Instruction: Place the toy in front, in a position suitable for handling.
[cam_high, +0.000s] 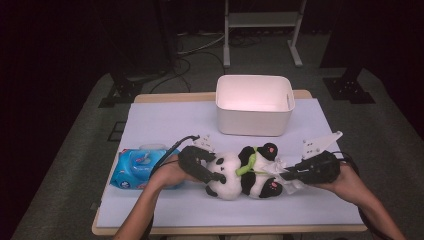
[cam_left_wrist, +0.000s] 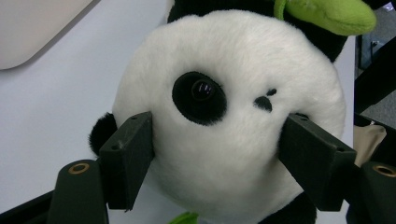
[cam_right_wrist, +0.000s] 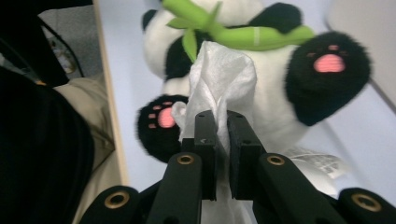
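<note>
Lying along the desk (cam_high: 165, 122) below the white bin (cam_high: 254, 105), soft light panda plush (cam_high: 242, 172) yielding at its head to the left gripper (cam_left_wrist: 217, 158), right gripper (cam_right_wrist: 223, 126) pinching a limp tissue (cam_right_wrist: 224, 77) at its belly.

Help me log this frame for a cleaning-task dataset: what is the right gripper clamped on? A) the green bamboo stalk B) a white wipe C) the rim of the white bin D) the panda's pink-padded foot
B: in the right gripper view the right gripper has its jaws pinched together on a crumpled white wipe, held against the belly of the plush panda.
</note>
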